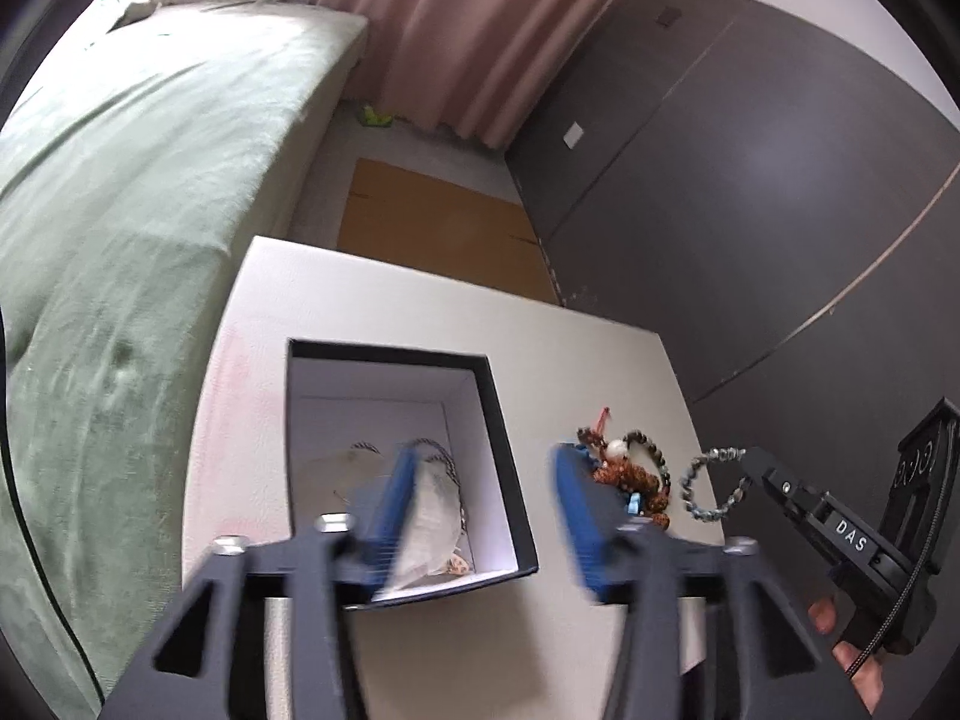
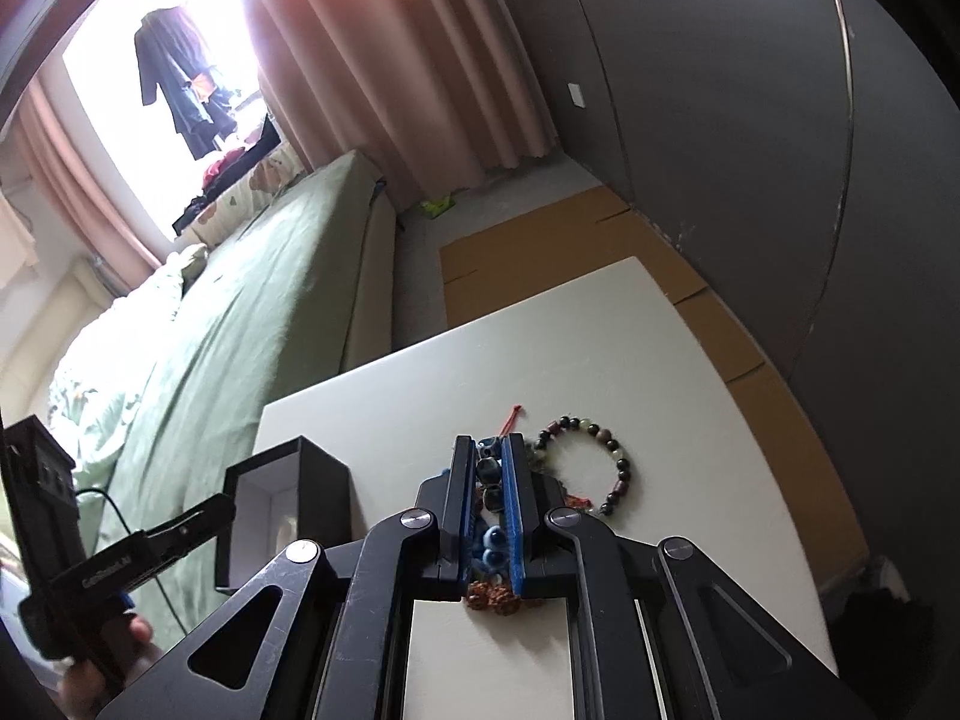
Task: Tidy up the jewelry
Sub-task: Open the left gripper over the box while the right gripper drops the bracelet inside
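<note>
We had the right gripper clamped on a bracelet just above the table; the left gripper gaped over the box. Next we probably carry it there.

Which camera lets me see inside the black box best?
The left wrist view: it looks down into the black box, showing its white lining and a chain inside. The right wrist view shows that box only from the side, its opening mostly turned away.
</note>
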A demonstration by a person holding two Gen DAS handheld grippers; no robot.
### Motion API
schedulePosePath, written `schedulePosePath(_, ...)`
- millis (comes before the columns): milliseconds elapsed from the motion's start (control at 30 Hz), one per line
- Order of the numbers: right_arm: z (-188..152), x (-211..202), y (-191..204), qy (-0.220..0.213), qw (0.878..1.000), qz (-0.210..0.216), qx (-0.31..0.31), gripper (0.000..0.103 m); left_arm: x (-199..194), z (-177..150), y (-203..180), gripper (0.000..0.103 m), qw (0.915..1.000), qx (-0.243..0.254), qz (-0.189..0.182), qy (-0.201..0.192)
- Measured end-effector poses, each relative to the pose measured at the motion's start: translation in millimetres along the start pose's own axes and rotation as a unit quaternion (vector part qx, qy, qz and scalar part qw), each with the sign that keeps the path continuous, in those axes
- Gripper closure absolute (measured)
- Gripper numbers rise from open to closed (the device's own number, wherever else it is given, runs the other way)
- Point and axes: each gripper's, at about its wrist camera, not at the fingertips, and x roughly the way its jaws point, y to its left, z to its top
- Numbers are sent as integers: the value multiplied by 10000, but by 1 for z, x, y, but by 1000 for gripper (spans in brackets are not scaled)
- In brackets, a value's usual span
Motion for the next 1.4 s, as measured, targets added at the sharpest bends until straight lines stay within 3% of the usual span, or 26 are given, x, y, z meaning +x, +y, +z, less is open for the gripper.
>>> schedulePosePath(233,0,0,24,51,9989,465,-74,93,-17,9,12,43,9994,-212,-9,-280)
schedulePosePath(367,-1,5,58,237,9942,1035,-185,93,-31,13,24,43,9980,-391,27,-492)
schedulePosePath(633,-9,23,113,556,9851,1554,-491,93,-49,20,54,43,9941,-831,-11,-703)
schedulePosePath(967,-26,65,129,1126,9669,2284,-154,93,-55,23,66,43,9908,-1089,-58,-796)
schedulePosePath(1033,-30,81,123,1301,9700,2051,-112,93,-55,23,67,43,9908,-1102,-51,-786)
schedulePosePath(1100,-34,90,113,1393,9794,1456,-163,91,-53,23,65,43,9914,-1078,-43,-742)
schedulePosePath(1133,-34,90,107,1394,9798,1426,-125,91,-53,23,64,43,9917,-1060,-41,-730)
schedulePosePath(1167,-33,88,101,1387,9793,1474,-49,86,-52,23,62,43,9920,-1033,-37,-722)
schedulePosePath(1267,-24,75,87,1146,9829,1444,63,49,-48,23,59,43,9927,-982,-32,-704)
schedulePosePath(1300,-20,65,81,954,9857,1384,76,43,-47,23,57,43,9929,-968,-44,-684)
schedulePosePath(1400,-13,46,61,759,9875,1361,236,43,-42,22,49,43,9941,-884,-63,-628)
